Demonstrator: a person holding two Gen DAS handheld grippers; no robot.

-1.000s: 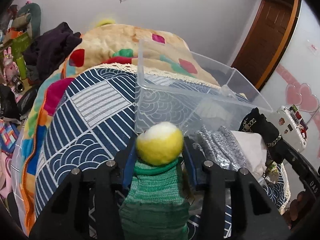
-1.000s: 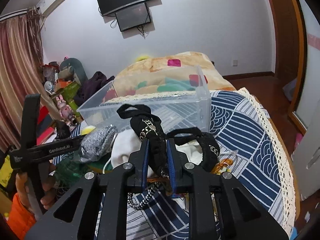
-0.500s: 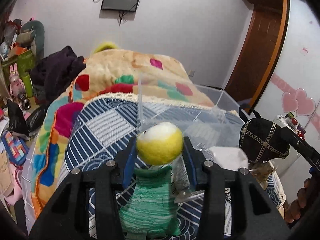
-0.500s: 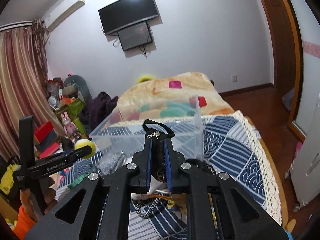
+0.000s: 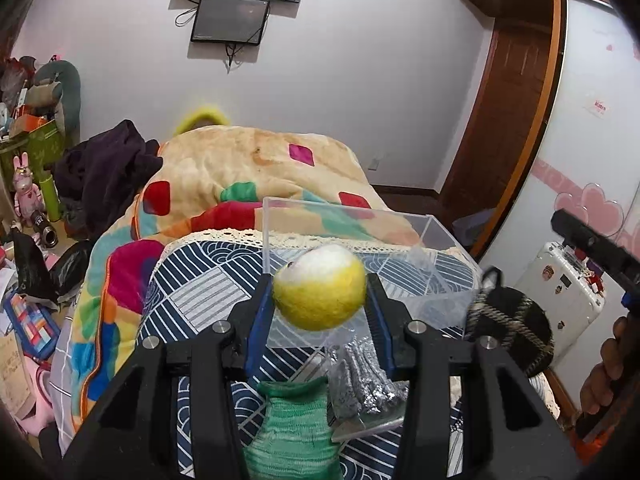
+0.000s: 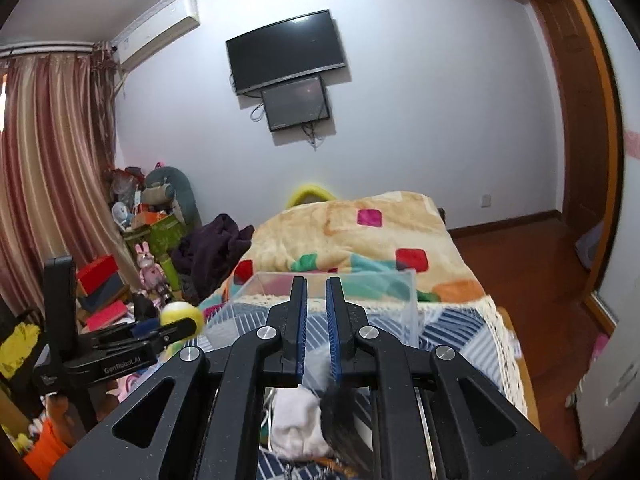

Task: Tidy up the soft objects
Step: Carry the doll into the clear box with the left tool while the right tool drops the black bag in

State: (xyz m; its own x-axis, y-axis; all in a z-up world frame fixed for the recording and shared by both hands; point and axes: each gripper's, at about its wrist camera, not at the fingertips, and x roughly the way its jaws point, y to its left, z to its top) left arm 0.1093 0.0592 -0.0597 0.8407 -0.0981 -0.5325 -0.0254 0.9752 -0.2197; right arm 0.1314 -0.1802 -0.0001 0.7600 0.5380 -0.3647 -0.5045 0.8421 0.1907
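My left gripper (image 5: 319,300) is shut on a yellow and white felt ball (image 5: 319,289), held in the air in front of the clear plastic bin (image 5: 432,240). A green knitted piece (image 5: 294,428) lies below it. In the right wrist view the ball (image 6: 181,313) shows at left. My right gripper (image 6: 316,312) has its jaws nearly together with nothing between the tips. A black bag with chain trim (image 5: 508,330) falls beside the bin; a dark blur of it (image 6: 340,408) shows under my right fingers.
The bin (image 6: 332,300) stands on a blue patterned cloth (image 5: 200,292) on the bed. A silver-grey item (image 5: 364,380) and a white soft item (image 6: 298,420) lie near me. A colourful blanket (image 5: 248,184) lies behind. Clutter fills the floor at left (image 5: 24,240).
Both grippers have risen well above the bed. The black bag has slipped out of my right gripper and drops below it. The left gripper still holds the ball.
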